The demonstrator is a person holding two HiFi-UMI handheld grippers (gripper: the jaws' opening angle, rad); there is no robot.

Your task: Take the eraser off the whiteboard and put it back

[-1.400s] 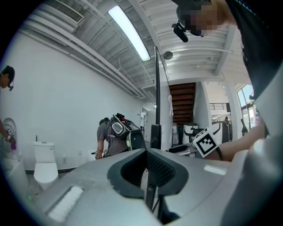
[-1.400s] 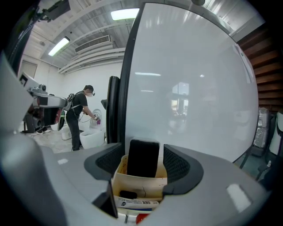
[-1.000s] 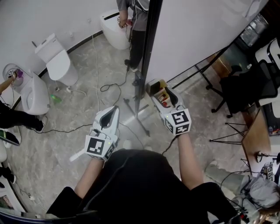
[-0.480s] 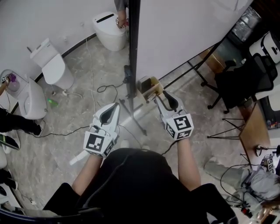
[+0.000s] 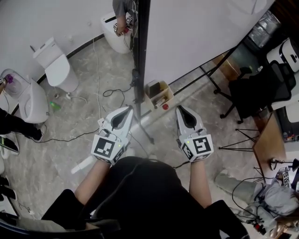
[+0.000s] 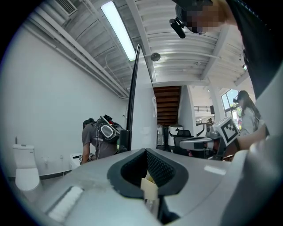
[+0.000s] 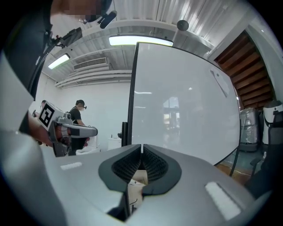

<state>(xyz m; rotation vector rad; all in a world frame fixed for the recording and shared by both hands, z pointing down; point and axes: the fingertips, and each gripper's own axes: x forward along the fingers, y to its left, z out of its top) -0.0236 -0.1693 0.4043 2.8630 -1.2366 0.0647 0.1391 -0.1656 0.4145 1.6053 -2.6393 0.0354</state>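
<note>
In the head view the eraser (image 5: 158,94), a tan block with a dark top, sits against the foot of the whiteboard (image 5: 196,32), with a small red thing (image 5: 165,106) just beside it. My right gripper (image 5: 180,108) is drawn back from the eraser. Its jaws have just been closing and stand shut with nothing between them. The right gripper view shows the shut tips (image 7: 141,146) facing the whiteboard (image 7: 185,101); the eraser is out of sight there. My left gripper (image 5: 129,109) is shut and empty, to the left of the board's dark edge post (image 5: 139,56).
White toilets (image 5: 55,64) stand on the floor at the left. A person (image 5: 122,10) bends over one at the top. The board's stand legs and cables (image 5: 112,91) cross the floor ahead. A black office chair (image 5: 261,88) and a desk are at the right.
The right gripper has let go of the eraser, which stays at the whiteboard. It has pulled back toward me and its jaws have closed. The left gripper has shifted a little.
</note>
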